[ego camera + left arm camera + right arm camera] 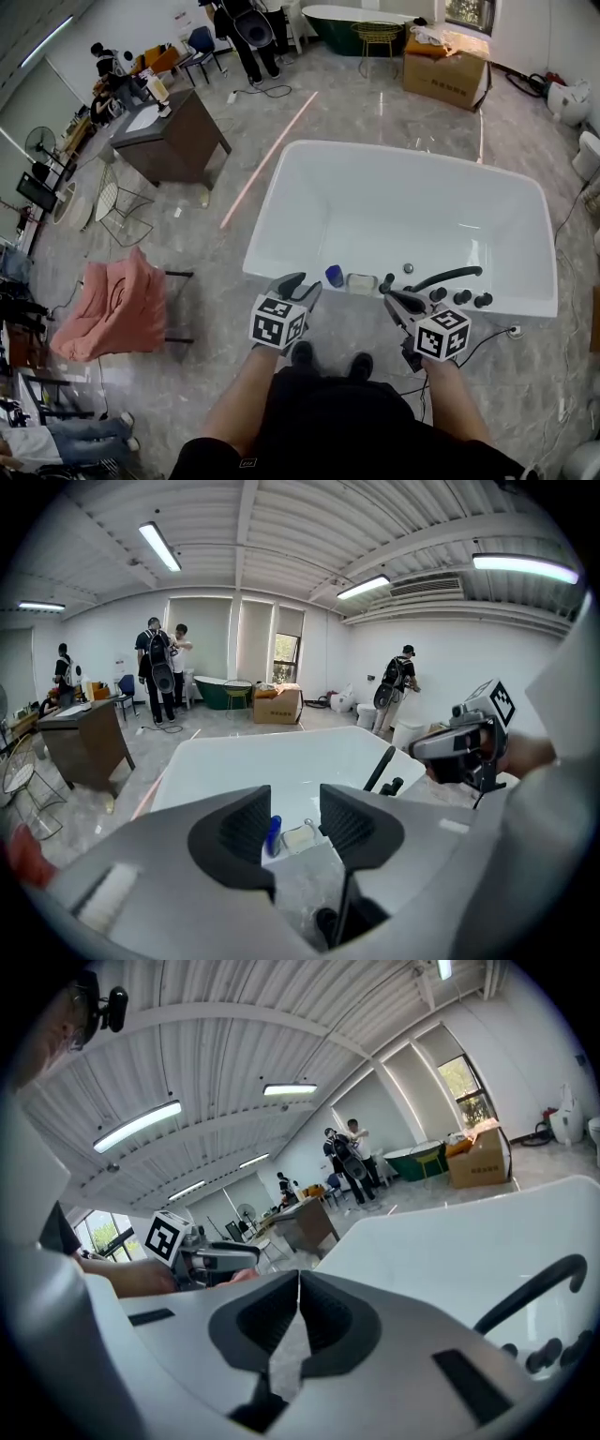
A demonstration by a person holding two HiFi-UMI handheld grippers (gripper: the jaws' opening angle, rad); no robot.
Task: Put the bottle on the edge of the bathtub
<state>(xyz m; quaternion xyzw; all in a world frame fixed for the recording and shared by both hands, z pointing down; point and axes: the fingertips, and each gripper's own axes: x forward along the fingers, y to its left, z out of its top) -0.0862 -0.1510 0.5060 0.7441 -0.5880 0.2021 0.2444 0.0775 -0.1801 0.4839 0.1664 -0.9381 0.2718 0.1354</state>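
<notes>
Gripper first: the left gripper [295, 808] has its jaws part-way apart w/ nothing gripped. A small slim blue plastic bottle [273, 834] shows in the gap but sits beyond the pads, untouched. Over on the other side the right gripper [298, 1279] is closed, jaws meeting, empty.

The bottle looks upright, solid blue, no label readable. It stands on the near rim of the big glossy white bathtub [394, 216], just ahead of the left gripper.

Just beside it, to the person's right, is a pale rectangular soap dish [361, 282]. Farther right on the same rim are a curved black faucet [450, 277] and a row of black round knobs [460, 297], in front of the right gripper.

Further out on the grey marble-look floor: a pink cloth draped over a chair [112, 305] at left, a brown wooden cabinet [173, 136] behind it, a cardboard box [445, 70] and a dark green tub [347, 23] at the far end, w/ several people standing in the bkgd.

View differences:
- The bottle shows in the head view and the left gripper view only.
- The head view alone gives the person's black shoes [302, 353] and the pink cloth.
- The left gripper view catches the right gripper held off to its right.
- The right gripper view catches the left gripper at its left, plus ceiling strip lights [138, 1125].
</notes>
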